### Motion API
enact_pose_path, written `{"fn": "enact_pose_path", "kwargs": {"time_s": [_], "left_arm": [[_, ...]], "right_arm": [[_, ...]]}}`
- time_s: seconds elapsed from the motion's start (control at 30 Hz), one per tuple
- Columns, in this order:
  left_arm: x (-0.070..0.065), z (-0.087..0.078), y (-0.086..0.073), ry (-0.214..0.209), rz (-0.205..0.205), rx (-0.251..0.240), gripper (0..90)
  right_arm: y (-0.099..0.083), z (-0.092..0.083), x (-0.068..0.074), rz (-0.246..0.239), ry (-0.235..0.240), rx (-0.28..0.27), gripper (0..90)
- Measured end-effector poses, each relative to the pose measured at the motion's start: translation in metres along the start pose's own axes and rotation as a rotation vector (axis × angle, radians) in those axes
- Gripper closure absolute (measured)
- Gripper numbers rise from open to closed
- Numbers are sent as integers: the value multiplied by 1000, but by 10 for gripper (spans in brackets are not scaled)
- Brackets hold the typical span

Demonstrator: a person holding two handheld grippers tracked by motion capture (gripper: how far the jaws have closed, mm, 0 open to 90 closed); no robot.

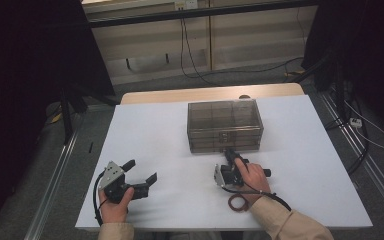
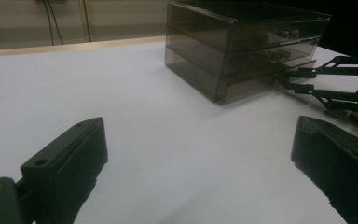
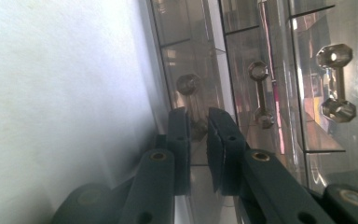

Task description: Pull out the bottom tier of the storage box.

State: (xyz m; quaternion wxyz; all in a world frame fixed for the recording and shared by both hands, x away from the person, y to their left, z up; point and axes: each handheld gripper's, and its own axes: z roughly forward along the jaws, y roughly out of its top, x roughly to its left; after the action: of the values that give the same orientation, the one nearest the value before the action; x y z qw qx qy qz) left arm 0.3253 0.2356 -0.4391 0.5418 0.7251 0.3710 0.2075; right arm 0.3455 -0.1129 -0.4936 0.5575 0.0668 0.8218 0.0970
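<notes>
Right tongs [image 3: 198,123]: black jaws drawn narrow around the bar handle [image 3: 192,105] of the bottom drawer; whether the pads press on it or merely flank it I cannot tell.
Handle: small clear bar with faceted knob ends, on the front of the lowest drawer [image 2: 256,84]; it lies straight ahead of the right tongs, between the fingertips, long axis running along the drawer front and across the jaws' closing line.
Drawer: bottom of three in a smoky clear plastic chest [image 1: 224,125]; in the left gripper view it appears to stand slightly proud of the two above.
Judged next move: a straight pull toward the person, along the drawer's slide, provided the grip is firm.
Nearer hand: the right [image 1: 254,176], directly before the chest's front; the left is well apart.
Left tongs [image 1: 142,176]: jaws wide, nothing between them, resting on the white tabletop [image 1: 155,135] left of the chest.
Other handles: the two upper ones [image 3: 261,95] sit just beside the grasped one, clear of the jaws.
In the way: bare table between chest and person; a brown ring [image 1: 237,202] lies near the right wrist.
</notes>
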Motion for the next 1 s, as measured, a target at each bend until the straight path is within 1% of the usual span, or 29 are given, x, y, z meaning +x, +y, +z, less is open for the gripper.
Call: {"fn": "enact_pose_path", "kwargs": {"time_s": [0.03,0.07,0.1,0.13,0.2,0.23,0.27,0.33,0.4,0.43,0.5,0.57,0.63,0.67,0.77,0.8,0.83,0.9,0.93,0.97,1.0], "left_arm": [[0,0,0,-1,0,1,37],[0,0,0,-2,2,2,36],[0,0,0,-2,1,3,36],[0,0,0,-2,2,2,37],[0,0,0,-1,2,1,37],[0,0,0,-1,0,1,37],[0,0,0,0,0,1,37],[0,0,0,0,1,1,36],[0,0,0,-2,2,4,37],[0,1,0,-3,0,4,37],[0,1,0,-2,3,6,37],[0,1,0,-2,2,6,37],[0,1,0,-1,2,6,36],[0,1,0,-1,3,7,37],[0,1,0,-1,3,9,36],[0,1,0,-1,4,8,37],[0,1,0,-1,3,8,37],[0,1,0,0,3,9,37],[0,1,0,0,3,9,36],[0,1,0,0,3,9,37],[0,1,0,-1,2,8,37]], "right_arm": [[0,-2,1,13,1,3,802],[1,-3,0,1,-3,-7,796],[1,-4,0,8,-3,-12,779],[2,-5,-1,9,-5,-12,754],[2,-4,-3,14,-2,-18,669],[2,-4,-3,33,10,-9,664],[2,-4,-4,40,6,-8,651],[1,-3,-6,41,16,-13,609],[2,-3,-8,36,15,-6,592],[1,-2,-10,37,25,-4,578],[2,0,-13,29,26,1,578],[2,3,-16,33,52,3,586],[2,5,-16,16,59,8,594],[2,6,-16,23,75,9,598],[2,8,-16,26,98,15,623],[2,9,-16,19,95,15,629],[2,8,-16,25,98,20,630],[2,8,-18,11,94,11,668],[1,8,-18,12,97,9,675],[2,7,-19,30,105,18,676],[2,7,-19,27,110,14,676]]}}
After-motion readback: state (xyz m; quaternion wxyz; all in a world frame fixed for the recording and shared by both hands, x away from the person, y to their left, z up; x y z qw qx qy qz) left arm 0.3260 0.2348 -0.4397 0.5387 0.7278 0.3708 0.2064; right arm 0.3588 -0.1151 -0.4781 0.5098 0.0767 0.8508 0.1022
